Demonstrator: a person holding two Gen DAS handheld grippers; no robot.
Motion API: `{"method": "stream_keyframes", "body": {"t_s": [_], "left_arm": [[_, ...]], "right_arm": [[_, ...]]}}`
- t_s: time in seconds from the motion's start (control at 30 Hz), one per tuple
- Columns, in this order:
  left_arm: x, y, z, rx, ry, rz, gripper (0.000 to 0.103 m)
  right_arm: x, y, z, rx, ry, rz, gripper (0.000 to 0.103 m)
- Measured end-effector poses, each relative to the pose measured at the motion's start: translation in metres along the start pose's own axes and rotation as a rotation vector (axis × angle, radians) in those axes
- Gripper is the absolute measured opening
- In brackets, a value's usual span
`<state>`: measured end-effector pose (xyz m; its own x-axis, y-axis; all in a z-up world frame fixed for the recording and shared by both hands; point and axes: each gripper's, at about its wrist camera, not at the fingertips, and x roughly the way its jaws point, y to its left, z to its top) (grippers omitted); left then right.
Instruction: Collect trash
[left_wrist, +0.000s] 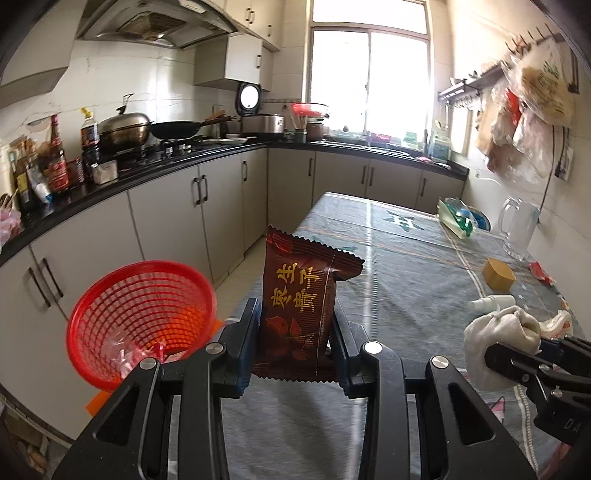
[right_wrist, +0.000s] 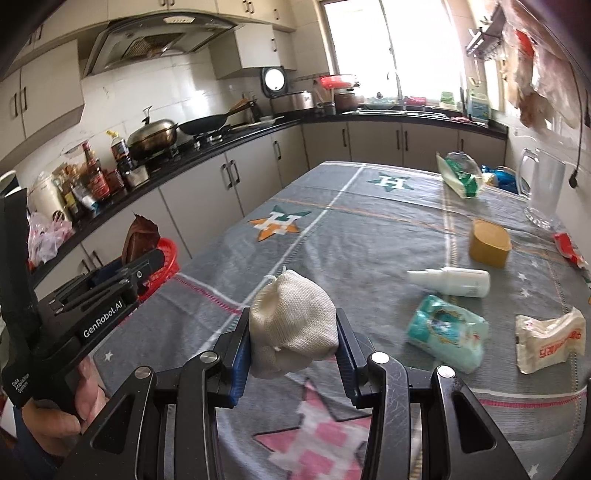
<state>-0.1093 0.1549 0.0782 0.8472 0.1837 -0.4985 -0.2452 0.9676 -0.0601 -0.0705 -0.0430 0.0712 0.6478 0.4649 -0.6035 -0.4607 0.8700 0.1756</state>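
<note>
**Two grippers, two catches, one red basket**

Clamped between the fingers of the right gripper (right_wrist: 293, 338), a knotted white cloth bundle (right_wrist: 291, 325) rides above the patterned desk (right_wrist: 332, 236); the fingers press in on both of its sides. Beside it, the left gripper (left_wrist: 295, 328) has its fingers closed on the lower half of a dark red snack packet (left_wrist: 301, 306), held upright with its crimped top free. Just left of that packet, at the desk's near-left edge, waits the red mesh basket (left_wrist: 142, 317), tilted toward the camera with some wrapper scraps already inside.

Further along the desk, more items remain: a pale green tissue pack (right_wrist: 445, 334), a crumpled white wrapper (right_wrist: 550, 339), a white spray bottle (right_wrist: 450, 281) lying on its side, a tan box (right_wrist: 489, 242), and a glass jug (right_wrist: 543, 188) by the wall.

The risk looks plain: the basket seems perched at the edge, so a nudge from either gripper could tip it to the floor, and a light packet released too high may miss.
</note>
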Motion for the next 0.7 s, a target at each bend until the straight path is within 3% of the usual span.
{"method": "stream_keyframes", "body": {"t_s": [0.37, 0.7], "left_arm": [[-0.002, 0.061, -0.001, -0.100, -0.009, 0.046, 0.034], [0.003, 0.126, -0.003, -0.193, 0.015, 0.113, 0.034]], "right_arm": [[0.025, 0.057, 0.009, -0.100, 0.056, 0.032, 0.045], [0.059, 0.106, 0.028, -0.134, 0.114, 0.116, 0.045]]}}
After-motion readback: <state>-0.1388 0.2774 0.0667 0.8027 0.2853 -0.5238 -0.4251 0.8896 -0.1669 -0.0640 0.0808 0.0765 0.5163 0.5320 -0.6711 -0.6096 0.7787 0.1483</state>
